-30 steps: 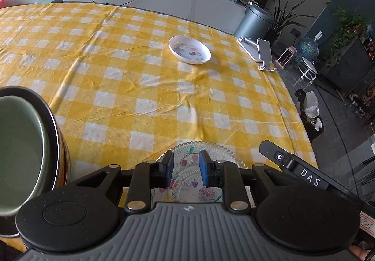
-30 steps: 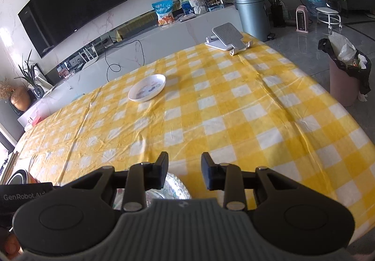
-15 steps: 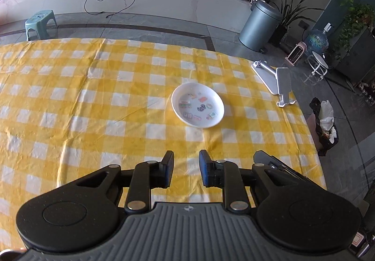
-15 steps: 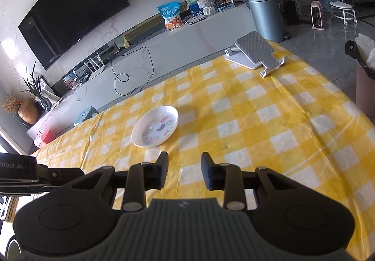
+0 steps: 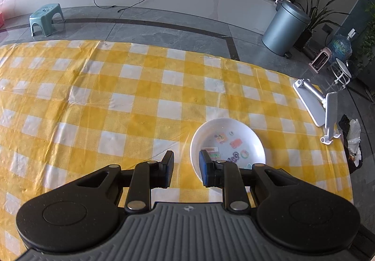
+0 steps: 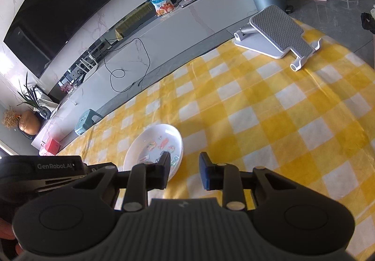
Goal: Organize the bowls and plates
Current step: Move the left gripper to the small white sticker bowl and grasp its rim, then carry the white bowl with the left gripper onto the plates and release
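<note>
White and shallow, the plate (image 5: 228,141) with small coloured pictures lies alone on the yellow checked cloth of the worktop (image 5: 93,106), near its far right part. The left gripper (image 5: 186,168) hangs just over the plate's near rim, fingers spread, holding nothing. The right gripper (image 6: 184,170) is beside the plate, also spread and empty. I judge the plate is not yet gripped, so collecting it remains.

glossy dish, crinkled cloth
white plate (image 5: 228,141) looks glazed and smooth; yellow checked tablecloth (image 5: 117,101) is matt, woven, creased.
</note>
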Available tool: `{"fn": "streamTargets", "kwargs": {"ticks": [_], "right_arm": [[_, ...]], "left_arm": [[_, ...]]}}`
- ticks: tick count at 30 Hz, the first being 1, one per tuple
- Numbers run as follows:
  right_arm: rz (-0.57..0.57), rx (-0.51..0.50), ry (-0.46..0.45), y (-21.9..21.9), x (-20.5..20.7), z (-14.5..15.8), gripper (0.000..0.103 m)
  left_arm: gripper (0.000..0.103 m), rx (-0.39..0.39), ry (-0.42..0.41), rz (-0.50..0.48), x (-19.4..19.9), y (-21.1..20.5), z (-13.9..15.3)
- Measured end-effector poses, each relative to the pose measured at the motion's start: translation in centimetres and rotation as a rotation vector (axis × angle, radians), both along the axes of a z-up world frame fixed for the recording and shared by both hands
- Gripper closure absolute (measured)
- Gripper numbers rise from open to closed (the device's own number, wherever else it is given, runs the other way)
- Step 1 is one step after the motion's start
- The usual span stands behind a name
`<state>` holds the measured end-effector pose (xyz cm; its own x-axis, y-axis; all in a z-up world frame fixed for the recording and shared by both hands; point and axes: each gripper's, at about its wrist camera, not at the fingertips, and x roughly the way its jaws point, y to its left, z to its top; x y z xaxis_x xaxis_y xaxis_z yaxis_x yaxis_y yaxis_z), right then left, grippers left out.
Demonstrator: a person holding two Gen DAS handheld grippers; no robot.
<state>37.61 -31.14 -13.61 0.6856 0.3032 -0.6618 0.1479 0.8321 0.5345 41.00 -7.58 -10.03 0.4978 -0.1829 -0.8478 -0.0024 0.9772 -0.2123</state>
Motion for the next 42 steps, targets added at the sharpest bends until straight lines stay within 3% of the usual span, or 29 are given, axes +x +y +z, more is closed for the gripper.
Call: {"fn": "streamTargets", "kwargs": {"ticks": [7,10,12,16,18,24,32,42], "right_arm": [[0.017,0.009,0.025,0.6,1.1,-1.1,0.078],[0.022,0.002,0.03,0.9,1.5,-1.2,0.079],[0.031,-0.011,0.034,1.2,1.8,-1.4,0.088],[0.038,-0.011,0.028,1.5,1.9,-1.6,0.092],[0.042,-0.005,0.025,1.5,1.8,-1.7,0.097],[0.027,-0.021,0.044,1.6,1.4,-1.3,0.099],[0.027,0.018,0.021,1.4,-1.4,0.8,0.1],[0.028,0.045,-0.058,0.9,-7.9,4.3,0.101]], "left_arm": [[0.078,-0.025,0.009,-0.001,1.2,0.2,-1.0],[0.085,-0.026,0.012,-0.018,1.5,-0.1,-1.3],[0.091,-0.01,0.009,-0.031,1.6,-0.4,-1.5],[0.099,-0.001,0.006,-0.058,1.6,-0.8,-1.8],[0.099,0.0,0.003,-0.058,1.5,-0.8,-1.8],[0.1,0.009,0.006,-0.068,0.6,-1.1,-0.8],[0.101,0.019,-0.008,-0.058,-2.7,-0.6,1.8],[0.097,0.032,-0.056,-0.087,-10.1,-0.7,5.3]]}}
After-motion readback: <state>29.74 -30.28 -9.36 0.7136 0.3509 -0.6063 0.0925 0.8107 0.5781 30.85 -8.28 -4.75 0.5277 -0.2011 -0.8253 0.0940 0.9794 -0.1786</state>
